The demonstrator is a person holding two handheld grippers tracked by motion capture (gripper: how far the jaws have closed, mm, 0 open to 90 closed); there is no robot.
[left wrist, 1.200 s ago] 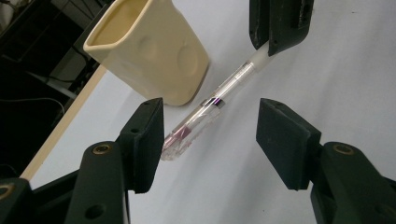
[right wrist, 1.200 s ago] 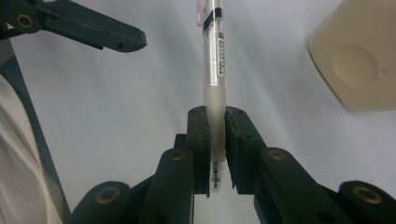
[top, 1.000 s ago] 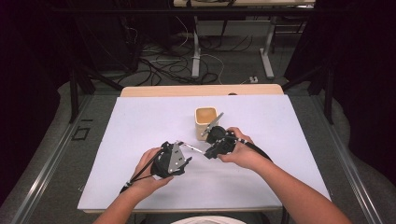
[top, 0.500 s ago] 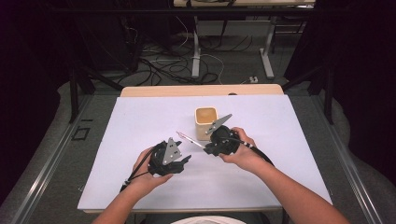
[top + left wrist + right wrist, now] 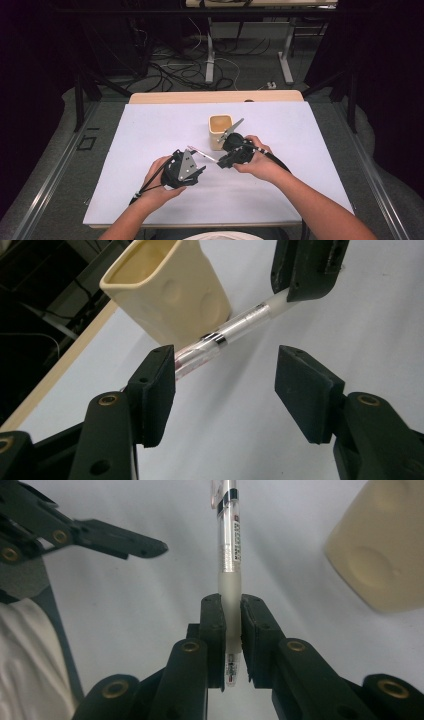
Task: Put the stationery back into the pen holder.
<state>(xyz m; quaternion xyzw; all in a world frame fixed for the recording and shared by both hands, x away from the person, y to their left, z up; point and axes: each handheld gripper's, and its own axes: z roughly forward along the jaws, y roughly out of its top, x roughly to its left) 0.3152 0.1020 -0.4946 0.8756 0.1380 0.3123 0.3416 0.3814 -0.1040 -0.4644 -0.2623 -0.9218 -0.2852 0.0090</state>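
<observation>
Two grippers meet over a white table (image 5: 150,200) in the high view: the left gripper (image 5: 196,162) and the right gripper (image 5: 223,159) face each other just in front of a cream cup (image 5: 220,131), with a clear pen (image 5: 202,152) spanning the short gap between them. A light wooden edge borders the table's far side, and beyond it lie a grey floor, tangled cables (image 5: 170,75) and metal desk legs in a dark room.

From the left gripper view, the left gripper (image 5: 225,385) stands released, its jaws spread with the pen (image 5: 225,332) running past the left jaw, the cup (image 5: 165,285) right behind it on the white sheet.

From the right gripper view, the right gripper (image 5: 231,630) is clenched on the pen (image 5: 230,545) at its frosted grip, the barrel pointing away over the white surface, the cup (image 5: 380,550) off to the right.
</observation>
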